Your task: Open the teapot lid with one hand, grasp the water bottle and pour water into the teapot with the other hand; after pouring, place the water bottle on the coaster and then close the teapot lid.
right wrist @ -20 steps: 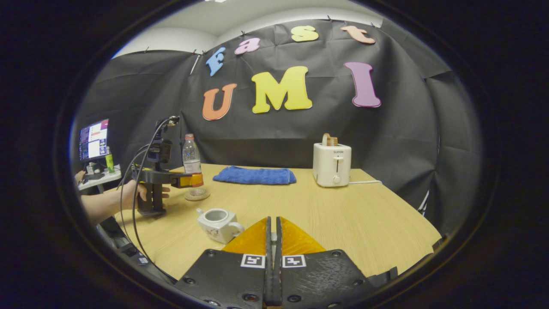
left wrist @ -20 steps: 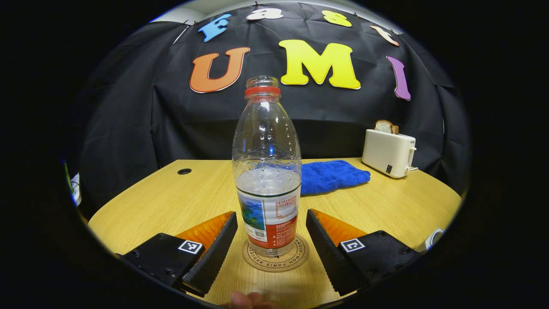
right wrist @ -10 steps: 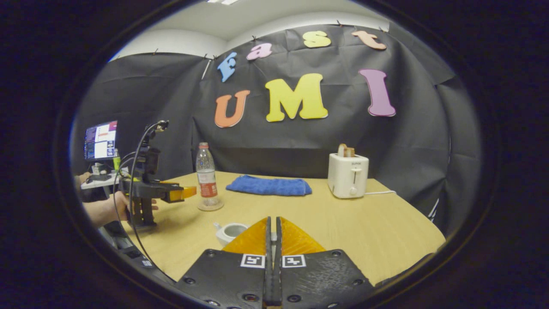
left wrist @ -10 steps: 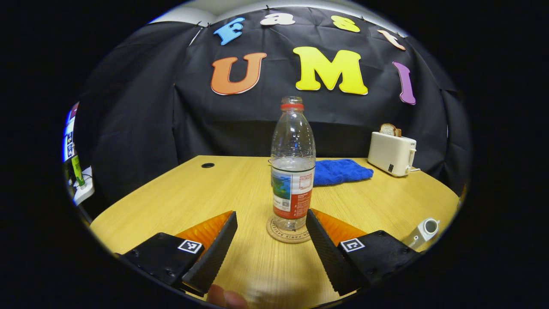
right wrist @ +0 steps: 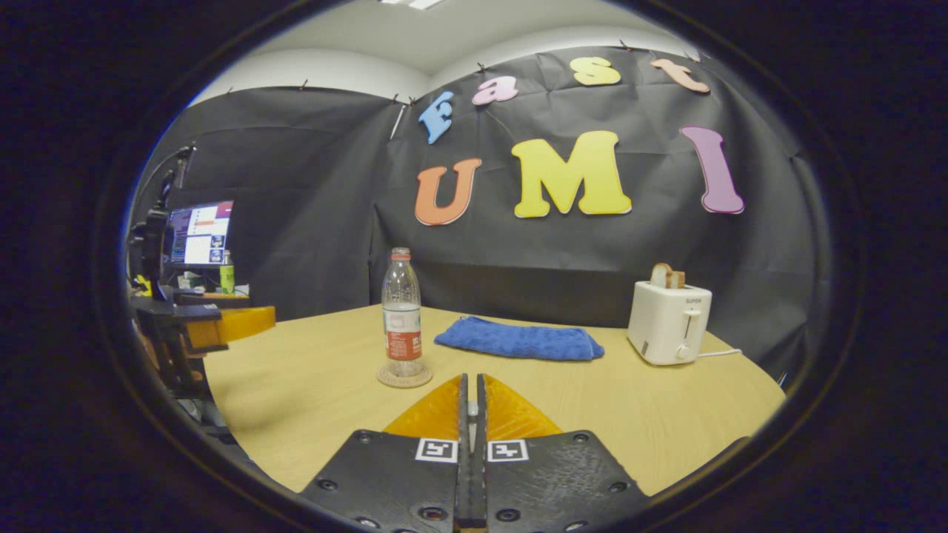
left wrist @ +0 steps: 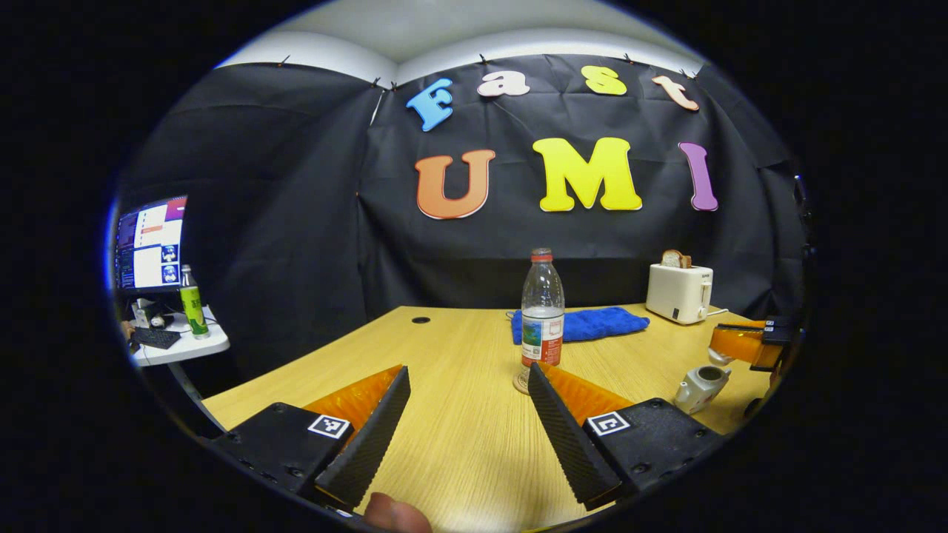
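The water bottle (left wrist: pixel 542 309) stands upright on the coaster (left wrist: pixel 522 383), the left gripper (left wrist: pixel 469 418) empty with fingers apart – the open teapot (left wrist: pixel 700 386) lies just under the right gripper (right wrist: pixel 469 411), pressed together, seemingly on the lid

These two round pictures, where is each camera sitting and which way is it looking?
Left gripper view: rides the left gripper, open, facing the water bottle on its coaster; a fingertip shows.
Right gripper view: rides the right gripper, fingers together, facing the same table.
Shared: bottle, blue towel, toaster.
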